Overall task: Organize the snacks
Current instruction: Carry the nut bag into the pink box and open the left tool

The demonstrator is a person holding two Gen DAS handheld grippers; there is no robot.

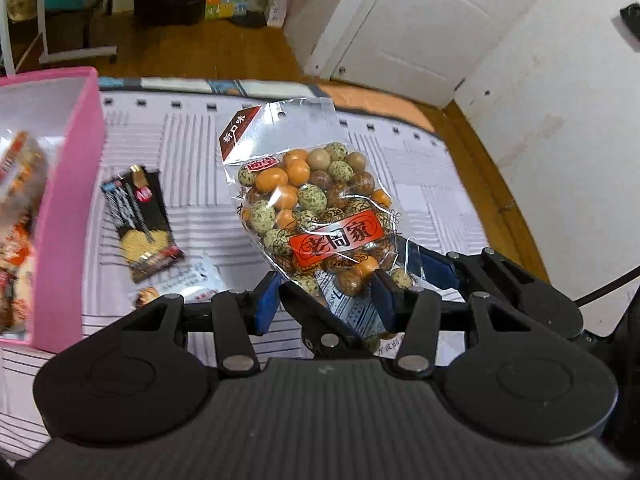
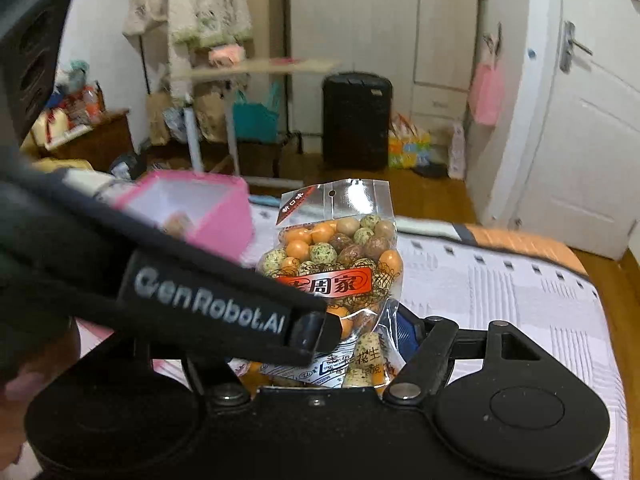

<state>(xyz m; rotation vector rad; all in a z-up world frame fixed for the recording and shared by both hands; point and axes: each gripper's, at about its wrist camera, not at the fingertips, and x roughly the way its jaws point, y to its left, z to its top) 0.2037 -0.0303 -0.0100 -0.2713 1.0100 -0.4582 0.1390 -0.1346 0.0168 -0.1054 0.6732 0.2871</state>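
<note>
A clear bag of coated peanuts (image 1: 320,208) with a red label stands upright between gripper fingers above the bed. In the left wrist view, two pairs of blue pads show: my left gripper (image 1: 324,304) has the bag's bottom between its pads, and another gripper's blue pad (image 1: 434,270) sits just right of it. In the right wrist view, the same bag (image 2: 340,256) is held by my right gripper (image 2: 360,344), whose left side is hidden by the other gripper's black body (image 2: 208,308). A pink box (image 1: 68,208) with snack packs stands at left.
A black snack packet (image 1: 140,220) and a white packet (image 1: 188,280) lie on the grey-striped bedspread (image 1: 200,140) beside the pink box (image 2: 216,216). A wooden floor, white door (image 1: 420,20), black heater (image 2: 356,120) and clutter lie beyond the bed.
</note>
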